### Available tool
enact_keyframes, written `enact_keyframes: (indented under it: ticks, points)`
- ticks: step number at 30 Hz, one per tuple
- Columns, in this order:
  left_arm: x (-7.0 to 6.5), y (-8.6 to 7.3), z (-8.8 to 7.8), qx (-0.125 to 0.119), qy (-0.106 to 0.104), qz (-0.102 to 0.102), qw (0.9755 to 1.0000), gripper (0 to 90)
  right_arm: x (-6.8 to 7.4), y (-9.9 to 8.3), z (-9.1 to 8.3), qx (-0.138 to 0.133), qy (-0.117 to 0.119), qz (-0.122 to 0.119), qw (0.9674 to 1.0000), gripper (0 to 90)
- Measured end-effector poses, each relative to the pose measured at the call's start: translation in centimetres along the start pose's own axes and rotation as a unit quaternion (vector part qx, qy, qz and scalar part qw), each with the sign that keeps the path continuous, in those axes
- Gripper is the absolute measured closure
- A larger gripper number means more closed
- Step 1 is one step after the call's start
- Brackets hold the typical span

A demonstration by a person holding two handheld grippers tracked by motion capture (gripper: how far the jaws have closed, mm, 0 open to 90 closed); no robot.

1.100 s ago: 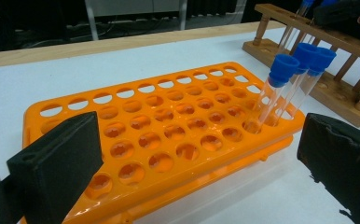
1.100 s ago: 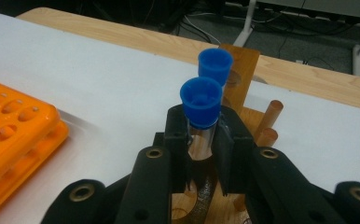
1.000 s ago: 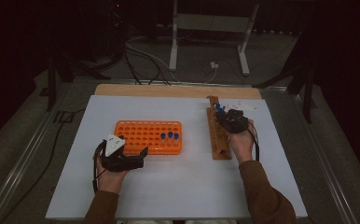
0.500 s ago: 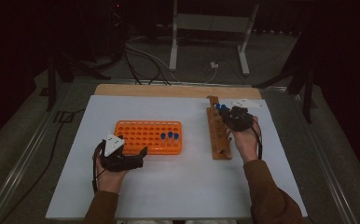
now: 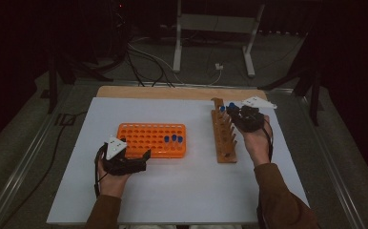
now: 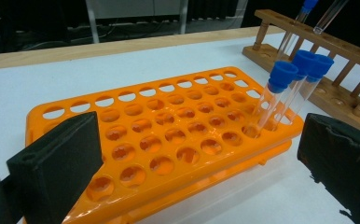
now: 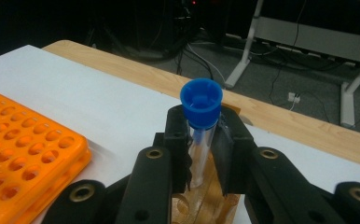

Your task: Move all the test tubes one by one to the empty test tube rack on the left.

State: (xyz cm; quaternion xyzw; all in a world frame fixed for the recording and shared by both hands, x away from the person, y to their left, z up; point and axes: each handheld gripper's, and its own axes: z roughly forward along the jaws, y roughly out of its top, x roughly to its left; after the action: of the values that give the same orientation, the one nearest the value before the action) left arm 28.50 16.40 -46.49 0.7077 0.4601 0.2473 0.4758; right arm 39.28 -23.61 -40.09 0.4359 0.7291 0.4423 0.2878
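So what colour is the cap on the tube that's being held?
Blue. The clear tube's round blue cap shows best in the right gripper view.

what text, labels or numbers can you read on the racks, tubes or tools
None: no readable text in any view.
Orange rack: plain holes, no numbers.
Blue tube caps: no marks.
Tube held in the right tool: unlabelled.
Wooden rack: bare.
Left tool: plain black pads.

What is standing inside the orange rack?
Three clear tubes with blue caps stand together in holes at one end of the orange rack. The other holes look empty. The tubes' bottoms are hidden inside the rack.
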Motion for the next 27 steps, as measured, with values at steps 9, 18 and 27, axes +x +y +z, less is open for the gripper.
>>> enact_keyframes:
  ticks: [9, 18, 27]
  points:
    - [-0.1, 0.0, 0.0, -0.001, -0.001, 0.002, 1.0000, 0.7, 0.6, 0.4, -0.8, -0.006, 0.014, -0.010, 0.9998, 77.0]
    - [-0.2, 0.1, 0.0, -0.003, -0.003, 0.002, 1.0000, 0.7, 2.6, -0.3, -1.1, 0.001, 0.052, -0.028, 0.9983, 76.9]
    - [-0.5, 0.2, 0.0, -0.001, -0.008, 0.007, 0.9999, 0.8, 5.2, -0.8, -1.3, 0.011, 0.100, -0.032, 0.9944, 76.8]
